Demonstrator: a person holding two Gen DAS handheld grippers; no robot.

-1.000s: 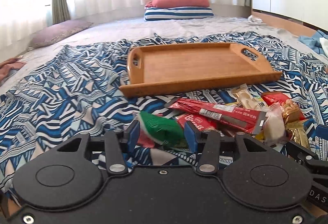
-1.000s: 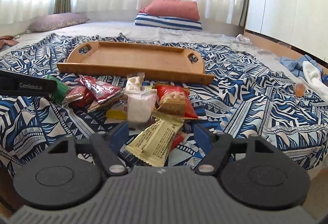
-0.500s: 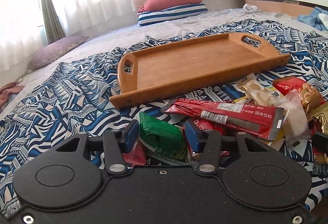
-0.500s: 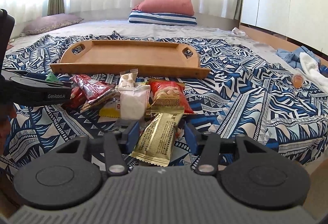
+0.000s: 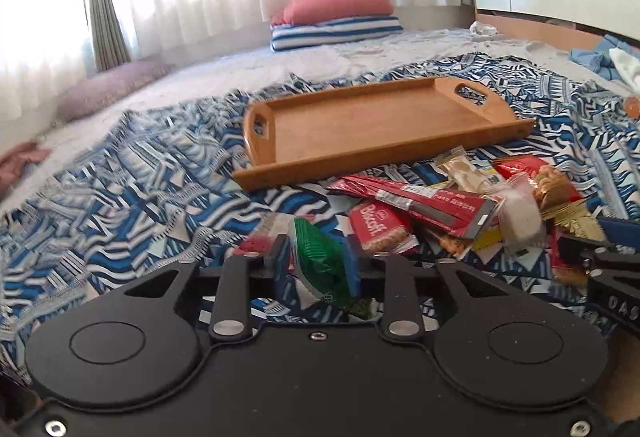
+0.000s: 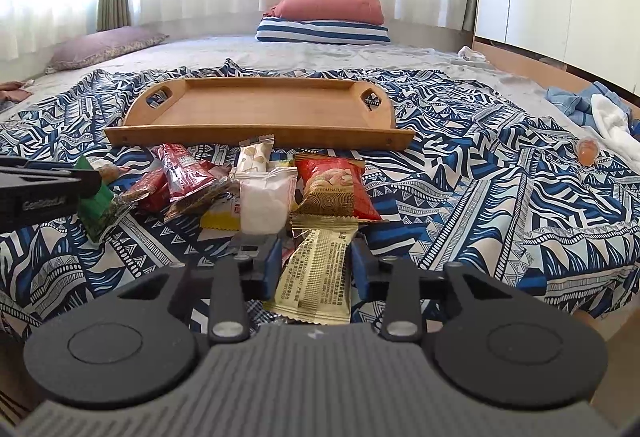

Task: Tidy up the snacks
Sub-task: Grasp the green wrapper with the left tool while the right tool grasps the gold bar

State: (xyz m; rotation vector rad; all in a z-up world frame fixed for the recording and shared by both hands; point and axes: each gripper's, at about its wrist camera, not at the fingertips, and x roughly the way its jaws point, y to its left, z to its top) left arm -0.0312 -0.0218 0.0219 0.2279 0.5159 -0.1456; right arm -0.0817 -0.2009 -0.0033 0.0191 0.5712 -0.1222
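Clamping lengthwise packets pointing away: left claw (image 5: 318, 261) on green packet (image 5: 324, 265), right claw (image 6: 316, 269) on gold packet (image 6: 316, 273).

Both wrist views low; sharing tray (image 5: 360, 125), snacks (image 6: 264, 197).

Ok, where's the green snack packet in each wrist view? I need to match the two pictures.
Left wrist: the green packet sits bottom centre, between the left gripper's fingers.
Right wrist: the same packet is at the far left edge, at the tip of that gripper, left of the snack pile.
Shared landmark: the wooden tray beyond the snacks.
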